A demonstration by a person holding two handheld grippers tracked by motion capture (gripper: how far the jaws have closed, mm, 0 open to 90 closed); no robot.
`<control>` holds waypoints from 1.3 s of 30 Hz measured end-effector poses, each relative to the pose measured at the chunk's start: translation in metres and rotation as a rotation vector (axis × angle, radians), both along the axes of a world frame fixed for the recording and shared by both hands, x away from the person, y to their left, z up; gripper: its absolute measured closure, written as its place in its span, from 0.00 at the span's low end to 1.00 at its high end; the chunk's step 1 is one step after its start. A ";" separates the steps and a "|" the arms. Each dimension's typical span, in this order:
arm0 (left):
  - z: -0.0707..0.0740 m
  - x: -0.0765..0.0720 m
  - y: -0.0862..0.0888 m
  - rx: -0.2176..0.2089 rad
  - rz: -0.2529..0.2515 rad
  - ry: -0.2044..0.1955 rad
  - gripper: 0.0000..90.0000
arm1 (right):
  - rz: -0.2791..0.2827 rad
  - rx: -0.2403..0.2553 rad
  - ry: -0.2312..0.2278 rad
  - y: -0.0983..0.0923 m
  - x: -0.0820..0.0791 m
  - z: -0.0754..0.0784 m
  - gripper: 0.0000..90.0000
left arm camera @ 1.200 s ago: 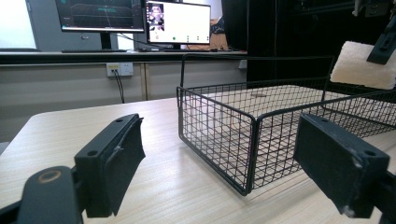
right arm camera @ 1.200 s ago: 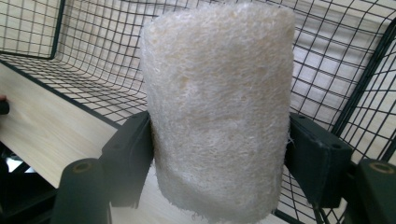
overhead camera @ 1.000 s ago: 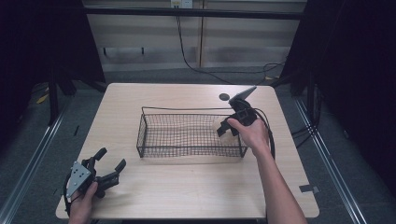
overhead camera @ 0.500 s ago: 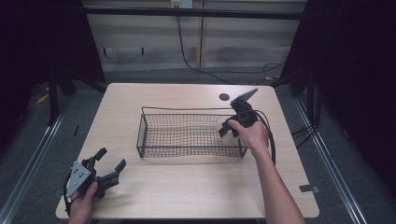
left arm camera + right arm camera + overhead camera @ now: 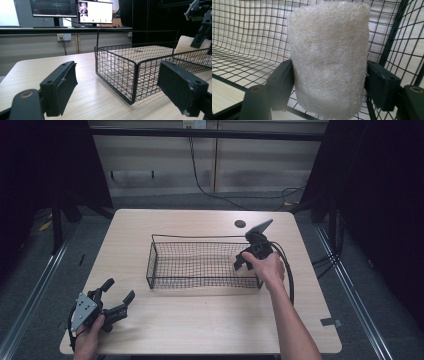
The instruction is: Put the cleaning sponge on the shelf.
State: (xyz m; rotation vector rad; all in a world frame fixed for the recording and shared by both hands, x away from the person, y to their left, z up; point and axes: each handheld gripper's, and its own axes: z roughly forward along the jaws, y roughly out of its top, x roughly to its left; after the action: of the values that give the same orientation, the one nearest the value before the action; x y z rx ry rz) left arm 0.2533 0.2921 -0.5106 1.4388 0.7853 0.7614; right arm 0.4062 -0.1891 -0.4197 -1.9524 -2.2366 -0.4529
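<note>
Pale wood grain covers the table [image 5: 200, 330], the largest thing we see from the high view, with a small dark round spot [image 5: 240, 224] near its far edge. On it, a little right of centre, stands a black wire basket [image 5: 200, 265], long and shallow, its mesh floor letting the wood show through. In the left gripper view we see the same basket [image 5: 117, 67] from low down, its near corner just ahead of the jaws.

Our right gripper [image 5: 250, 260] reaches over the basket's right end, the hand [image 5: 267, 267] behind it and its cable looping back along the table. In the right gripper view, the jaws press against both sides of a cream, fibrous loofah sponge [image 5: 328, 57], a stubby cylinder held upright inside the basket, with mesh behind and below it. We also glimpse the sponge [image 5: 186, 43] at the basket's far end from the left gripper view.

Our left gripper [image 5: 116, 296] rests at the table's near left corner, well apart from the basket, its jaws spread wide with nothing between them.
</note>
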 end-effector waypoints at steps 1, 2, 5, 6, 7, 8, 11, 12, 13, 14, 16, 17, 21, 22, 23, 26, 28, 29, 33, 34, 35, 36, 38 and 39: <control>0.000 0.000 0.000 0.000 0.000 0.000 0.17 | -0.004 0.005 0.002 0.000 0.000 -0.001 0.32; 0.000 0.000 0.000 0.000 0.000 0.000 0.17 | -0.012 0.018 0.014 0.000 0.000 -0.003 0.32; 0.000 0.000 0.000 -0.003 -0.001 0.000 0.17 | -0.015 0.023 0.023 -0.002 0.001 -0.010 0.32; 0.000 0.000 0.000 0.000 0.000 0.000 0.17 | -0.020 0.022 0.027 -0.002 0.001 -0.012 0.32; 0.000 0.000 0.000 -0.003 -0.001 0.001 0.17 | -0.025 0.023 0.029 -0.003 0.000 -0.013 0.32; 0.000 0.000 0.000 0.000 -0.001 0.001 0.17 | -0.032 0.022 0.024 -0.003 0.000 -0.014 0.32; 0.000 0.000 0.000 0.000 0.000 0.000 0.17 | -0.036 0.016 0.031 -0.003 0.000 -0.014 0.32; 0.000 0.000 0.000 0.000 0.000 0.000 0.17 | -0.038 0.010 0.030 -0.003 0.000 -0.014 0.32; 0.000 0.000 0.000 -0.003 -0.001 0.000 0.17 | -0.040 0.012 0.029 -0.002 0.000 -0.014 0.32; 0.000 0.000 0.000 0.000 0.000 0.000 0.17 | -0.037 0.014 0.036 -0.002 0.000 -0.014 0.32; 0.000 0.000 0.000 0.000 -0.001 0.001 0.17 | -0.029 0.008 0.039 -0.001 0.000 -0.016 0.31; 0.000 0.000 0.000 0.000 0.000 0.000 0.17 | -0.036 0.004 0.044 0.001 0.001 -0.017 0.31; 0.000 0.000 0.000 0.000 0.000 0.000 0.17 | -0.029 -0.014 0.046 0.005 0.002 -0.019 0.31; 0.000 0.000 0.000 0.000 0.000 0.000 0.17 | -0.023 -0.019 0.038 0.005 0.002 -0.020 0.31; 0.000 0.000 0.000 0.000 -0.001 0.001 0.17 | -0.027 -0.027 0.041 0.007 0.002 -0.020 0.31; 0.000 0.000 0.000 0.000 0.000 0.000 0.17 | -0.025 -0.043 0.042 0.009 0.002 -0.021 0.31; 0.000 0.000 0.000 -0.003 -0.001 0.000 0.17 | -0.023 -0.047 0.034 0.012 0.003 -0.023 0.31; 0.000 0.000 0.000 0.000 -0.001 0.000 0.17 | -0.024 -0.052 0.042 0.013 0.004 -0.023 0.31; 0.000 0.000 0.000 0.000 -0.001 0.001 0.17 | -0.041 -0.049 0.041 0.014 0.004 -0.024 0.31; 0.000 0.000 0.000 0.000 0.000 0.000 0.17 | -0.040 -0.042 0.045 0.014 0.005 -0.024 0.31; 0.000 0.000 0.000 0.000 0.000 0.000 0.17 | -0.040 -0.042 0.045 0.014 0.005 -0.024 0.31; 0.000 0.000 0.000 0.000 -0.002 0.001 0.17 | -0.046 -0.038 0.048 0.014 0.005 -0.024 0.31; 0.000 0.000 0.000 -0.003 -0.002 0.001 0.17 | -0.042 -0.039 0.047 0.014 0.005 -0.024 0.31; 0.000 0.000 0.000 -0.003 -0.002 0.001 0.17 | -0.042 -0.039 0.048 0.014 0.005 -0.024 0.31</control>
State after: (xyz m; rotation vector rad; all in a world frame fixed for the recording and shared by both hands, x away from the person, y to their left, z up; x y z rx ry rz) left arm 0.2533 0.2919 -0.5107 1.4370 0.7852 0.7581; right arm 0.4110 -0.1748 -0.4441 -2.0104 -2.1951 -0.3654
